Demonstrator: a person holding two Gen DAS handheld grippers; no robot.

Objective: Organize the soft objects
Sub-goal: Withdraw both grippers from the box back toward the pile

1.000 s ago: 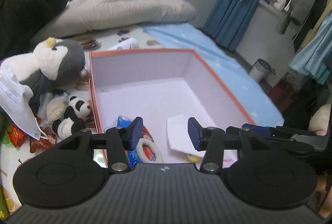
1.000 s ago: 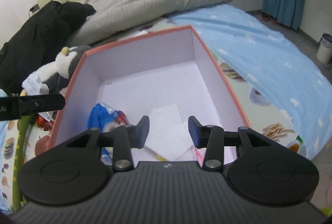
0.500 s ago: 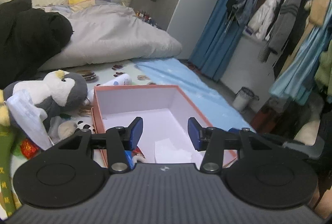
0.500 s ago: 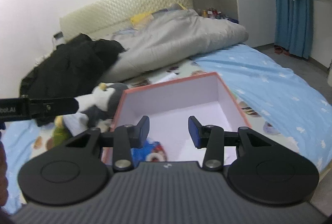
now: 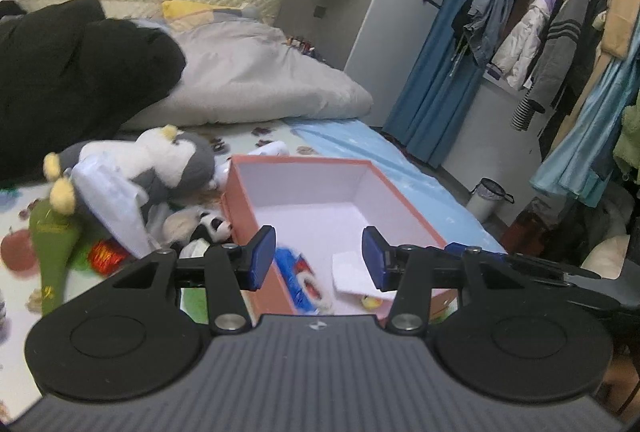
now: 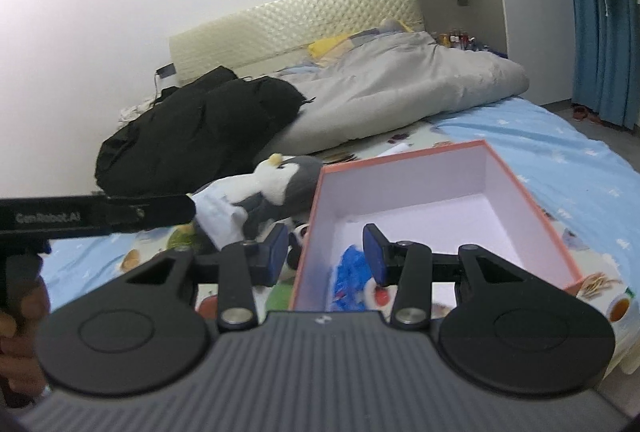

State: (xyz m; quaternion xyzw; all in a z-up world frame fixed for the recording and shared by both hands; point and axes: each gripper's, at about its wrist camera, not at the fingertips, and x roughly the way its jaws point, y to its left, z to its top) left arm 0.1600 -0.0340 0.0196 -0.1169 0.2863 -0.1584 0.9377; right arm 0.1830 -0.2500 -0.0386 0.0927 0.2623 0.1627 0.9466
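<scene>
Hovering empty with jaws spread, the left claw (image 5: 319, 258) and right claw (image 6: 326, 253) hang above the near end of the box (image 5: 412, 208) on the bed (image 6: 560, 148). Left of the box lie the penguin (image 5: 176, 160) and panda (image 5: 212, 226). Best to drop onto the penguin's body, squeeze deep into the plush, then lift clear over the rim.

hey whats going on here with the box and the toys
A person holds two grippers above a bed, tidying soft things into the box. Left gripper and right gripper are both open and empty. A blue item already lies in the box; the penguin and panda lie outside, beside it.
</scene>
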